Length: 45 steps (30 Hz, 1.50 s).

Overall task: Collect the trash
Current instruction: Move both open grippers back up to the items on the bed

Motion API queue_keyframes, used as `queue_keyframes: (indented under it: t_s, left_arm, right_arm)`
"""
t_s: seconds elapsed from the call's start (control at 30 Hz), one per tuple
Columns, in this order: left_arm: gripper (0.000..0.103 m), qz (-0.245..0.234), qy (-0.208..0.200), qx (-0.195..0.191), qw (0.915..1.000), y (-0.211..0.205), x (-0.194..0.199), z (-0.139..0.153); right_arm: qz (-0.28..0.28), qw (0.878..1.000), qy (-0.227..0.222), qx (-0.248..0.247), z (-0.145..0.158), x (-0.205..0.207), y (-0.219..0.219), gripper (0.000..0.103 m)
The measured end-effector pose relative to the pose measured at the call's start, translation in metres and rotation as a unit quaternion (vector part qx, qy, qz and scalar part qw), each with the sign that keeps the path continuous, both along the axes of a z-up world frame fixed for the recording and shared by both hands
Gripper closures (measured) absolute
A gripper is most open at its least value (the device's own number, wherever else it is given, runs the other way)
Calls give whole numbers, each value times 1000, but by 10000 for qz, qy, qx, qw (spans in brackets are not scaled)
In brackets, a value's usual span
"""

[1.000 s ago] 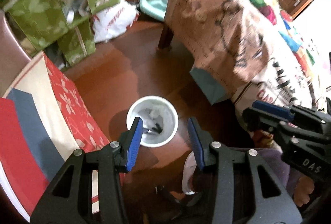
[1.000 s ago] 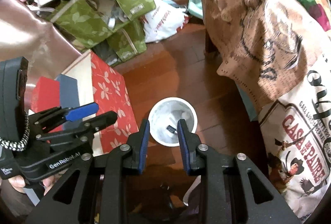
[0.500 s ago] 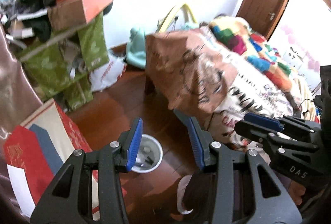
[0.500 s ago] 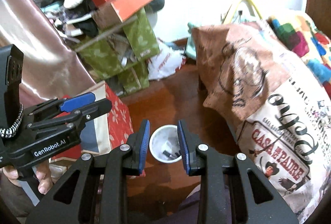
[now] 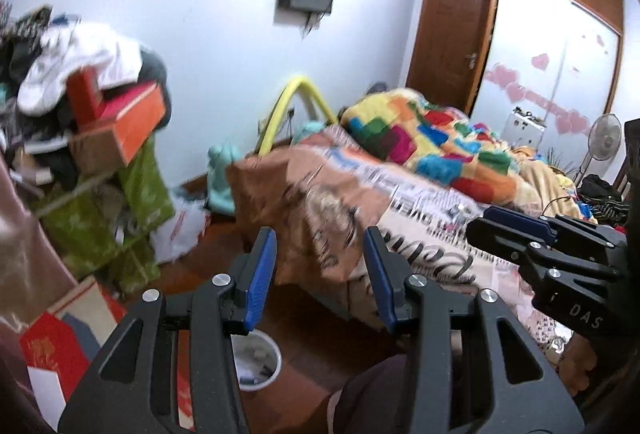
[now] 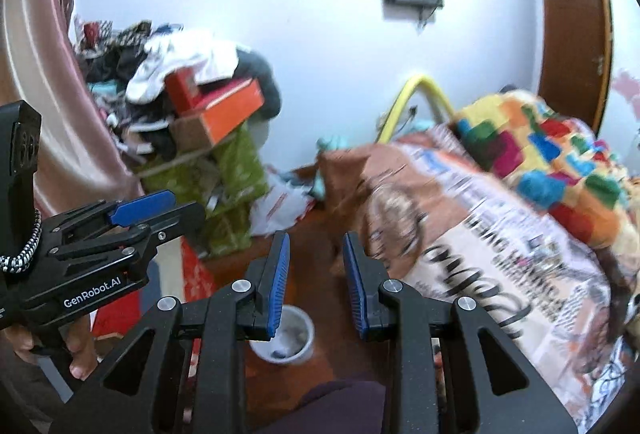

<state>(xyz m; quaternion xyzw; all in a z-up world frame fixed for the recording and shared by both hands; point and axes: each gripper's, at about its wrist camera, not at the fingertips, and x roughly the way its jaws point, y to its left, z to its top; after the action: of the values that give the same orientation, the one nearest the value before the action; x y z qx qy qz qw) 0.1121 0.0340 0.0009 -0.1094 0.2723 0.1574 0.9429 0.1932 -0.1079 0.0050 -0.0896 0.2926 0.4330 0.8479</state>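
With both grippers lifted off the white bin (image 5: 256,358), now low in frame, your left gripper (image 5: 320,270) gapes empty, right gripper (image 6: 314,274) narrower, empty: go find more trash.

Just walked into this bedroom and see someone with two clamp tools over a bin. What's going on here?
A person is tidying up trash with a handheld gripper in each hand. Right now both the left gripper and the right gripper are open and empty, held above the wooden floor and aimed out toward the bed. The white trash bin stands on the floor below them with some scraps already inside. Nothing is being carried at this moment.
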Motion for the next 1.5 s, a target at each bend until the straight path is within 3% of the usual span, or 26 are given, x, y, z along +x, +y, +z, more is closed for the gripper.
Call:
queue_keyframes:
  t_s: [0.43, 0.73, 0.87, 1.0, 1.5]
  left_arm:
    - [59, -733, -580, 116, 9956, -73, 77, 49]
    - [59, -1238, -624, 104, 9903, -110, 140, 52]
    - [56, -1354, -578, 145, 9890, -121, 165, 43]
    - [47, -1533, -418, 160, 9872, -133, 199, 26]
    - [47, -1950, 644, -287, 9783, -156, 334, -77]
  right_arm:
    - [-867, 9935, -581, 448, 47, 39, -92, 78]
    - [-1731, 9814, -757, 333, 48, 88, -134, 76]
    - [-1960, 9775, -741, 245, 37, 110, -148, 62]
    - [-2124, 9750, -643, 136, 22, 137, -155, 61]
    - [-2746, 9610, 287, -163, -59, 237, -191, 61]
